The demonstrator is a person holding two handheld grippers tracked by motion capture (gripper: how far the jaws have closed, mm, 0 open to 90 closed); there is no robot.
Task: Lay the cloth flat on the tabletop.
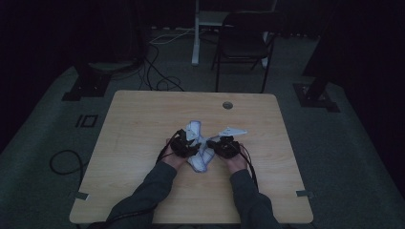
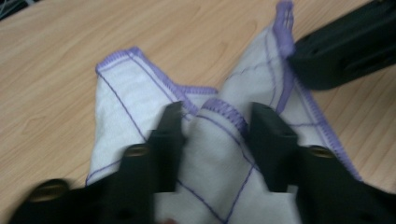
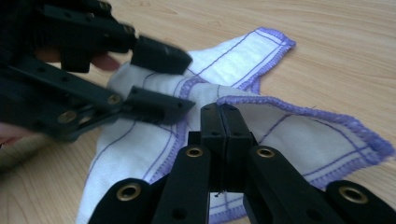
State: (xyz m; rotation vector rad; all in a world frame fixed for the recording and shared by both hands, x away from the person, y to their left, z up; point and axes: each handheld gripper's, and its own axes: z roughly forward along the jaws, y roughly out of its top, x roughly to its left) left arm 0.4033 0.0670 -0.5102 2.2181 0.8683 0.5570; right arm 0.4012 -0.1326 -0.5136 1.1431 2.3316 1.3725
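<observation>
In the high view we count one white cloth (image 1: 200, 145) at the centre of the table (image 1: 143, 124), between our left gripper (image 1: 187, 145) at 9 o'clock and right gripper (image 1: 224, 147) at 3 o'clock; the dim light hides the folds. In the left gripper view, our jaws stand released astride one purple-edged fold. In the right gripper view, our jaws are clenched on the cloth's hem.

Dim high view (gripper views blurred)
</observation>
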